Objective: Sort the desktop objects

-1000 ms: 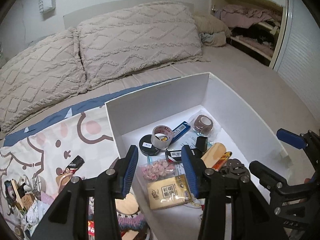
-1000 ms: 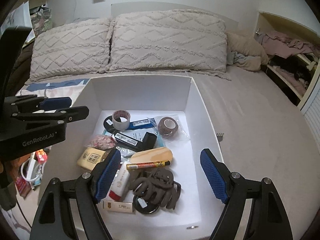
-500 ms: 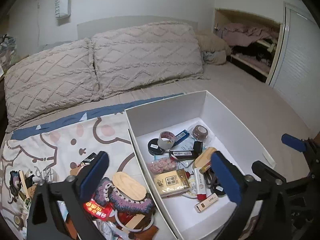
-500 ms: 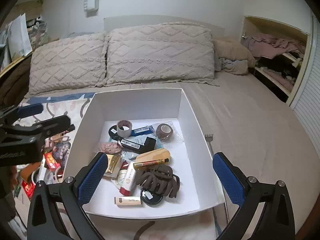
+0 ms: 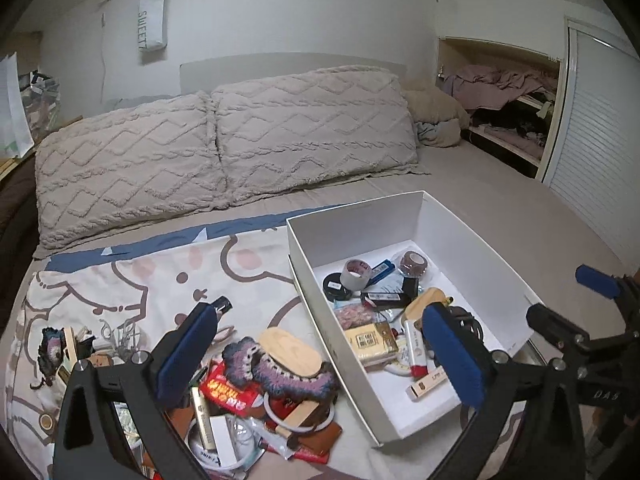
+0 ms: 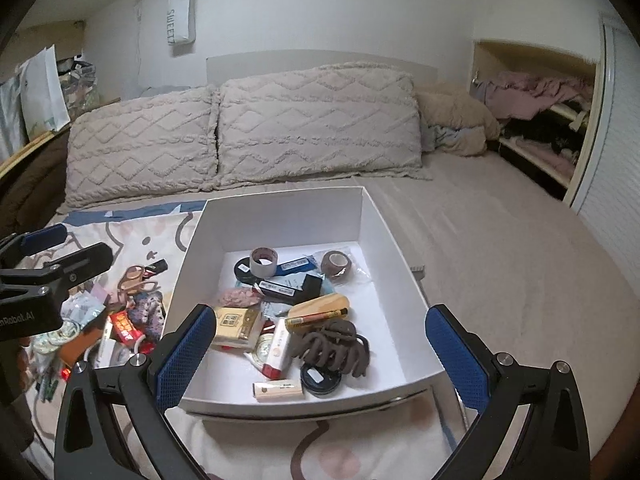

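From the left wrist, the left hand-held gripper is hanging released, nothing between its blue pads, above a heap of small clutter on the cartoon-print blanket, beside the white cardboard box.

From the right wrist, the right hand-held gripper is gaping empty over that box (brown claw hair clip lying inside).

The left tool hangs wide open and empty, a white box of small items ahead to its right, a loose clutter pile beneath it.
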